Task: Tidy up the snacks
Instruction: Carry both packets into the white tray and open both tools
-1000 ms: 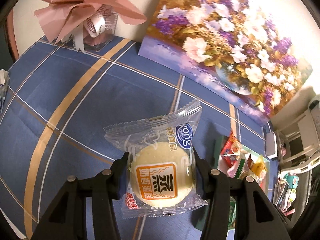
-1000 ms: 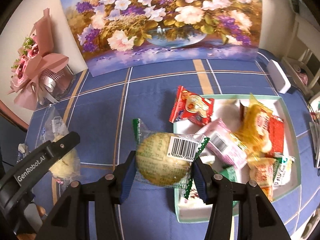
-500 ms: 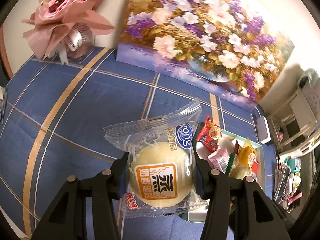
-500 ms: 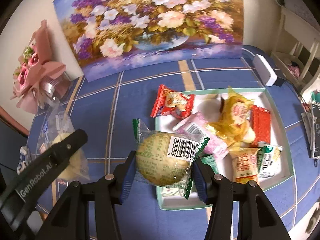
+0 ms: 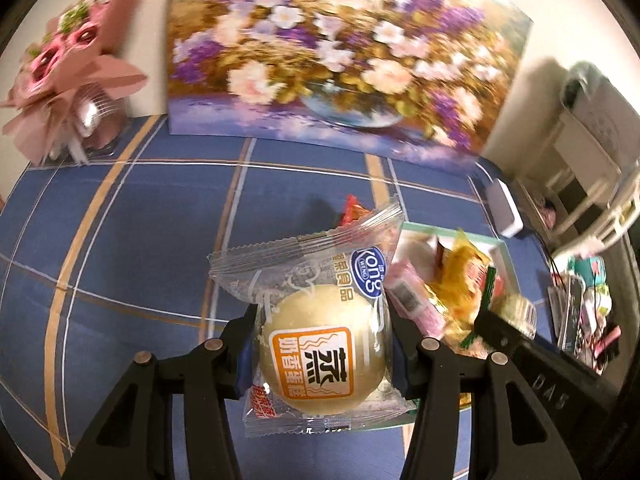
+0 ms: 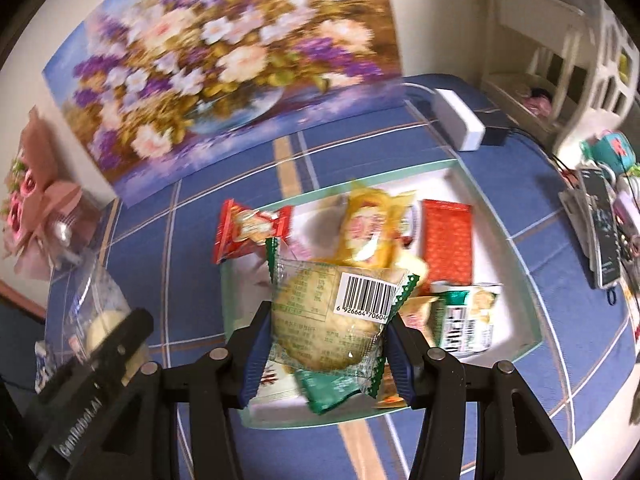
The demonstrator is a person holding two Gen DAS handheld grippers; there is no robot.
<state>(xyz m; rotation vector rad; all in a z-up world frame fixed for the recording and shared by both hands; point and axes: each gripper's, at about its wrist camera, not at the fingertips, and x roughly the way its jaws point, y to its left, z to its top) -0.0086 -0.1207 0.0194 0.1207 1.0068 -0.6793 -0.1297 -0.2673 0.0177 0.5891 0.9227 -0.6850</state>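
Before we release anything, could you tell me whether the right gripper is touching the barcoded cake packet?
Touching: in the right wrist view, both blue pads of the right gripper press the barcoded cake packet's sides.

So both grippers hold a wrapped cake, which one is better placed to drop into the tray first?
Right, probably. The right gripper holds its barcode cake directly above the green-rimmed tray. The left gripper with its orange-label cake appears to sit at the tray's near-left edge, over the blue tablecloth.

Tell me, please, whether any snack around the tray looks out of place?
Yes: the red packet hangs over the tray's far left corner, half on the blue cloth, while the other loose snacks lie inside.
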